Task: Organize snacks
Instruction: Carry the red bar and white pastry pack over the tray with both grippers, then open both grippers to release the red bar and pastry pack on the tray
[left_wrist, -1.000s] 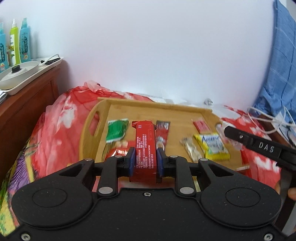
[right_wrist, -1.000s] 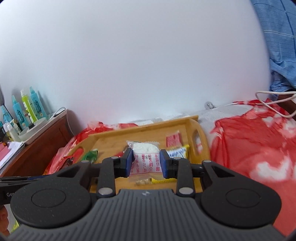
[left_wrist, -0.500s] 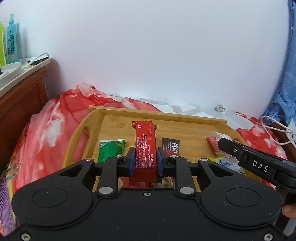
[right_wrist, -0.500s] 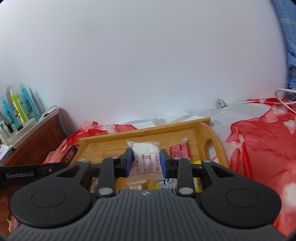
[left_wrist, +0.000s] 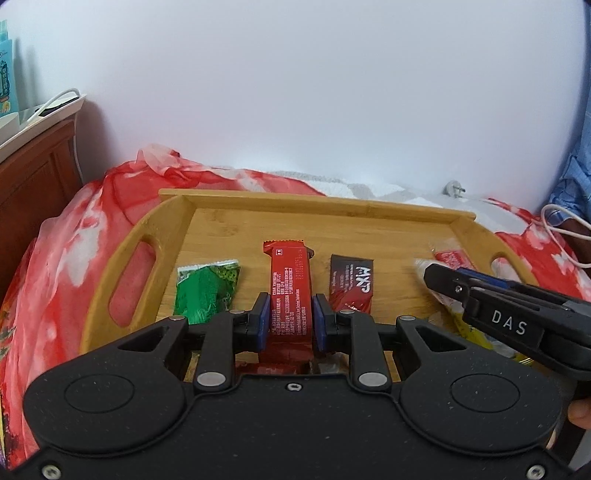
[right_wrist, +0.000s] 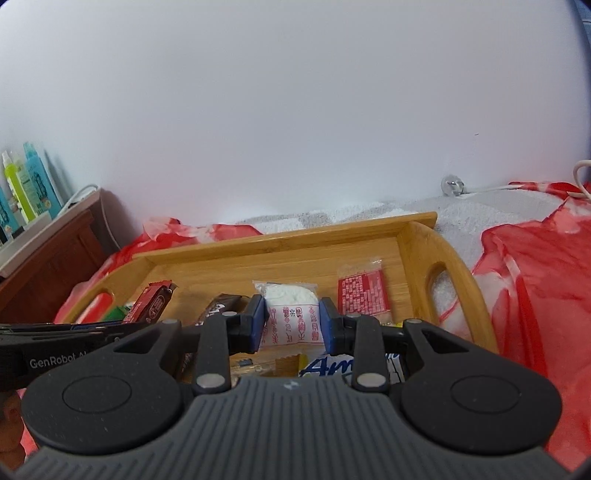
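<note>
A bamboo tray (left_wrist: 170, 218) (right_wrist: 417, 236) lies on a red bedspread. My left gripper (left_wrist: 290, 317) is shut on a long red snack bar (left_wrist: 288, 280), held low over the tray's middle. A green packet (left_wrist: 205, 288) lies left of it and a dark red packet (left_wrist: 351, 282) right of it. My right gripper (right_wrist: 293, 321) is shut on a white packet with red print (right_wrist: 291, 314), over the tray's right half. A small red packet (right_wrist: 364, 293) lies right of it. A yellow and blue packet (right_wrist: 347, 367) lies under the right gripper.
A wooden nightstand (left_wrist: 26, 177) with a white tray and bottles (right_wrist: 26, 188) stands at the left. A white wall is right behind the tray. A white cable and plug (left_wrist: 456, 190) lie on the bed at the back right. Blue cloth hangs far right.
Both grippers have moved forward and lower over the tray, each keeping its packet. The packets on the tray appear closer.
</note>
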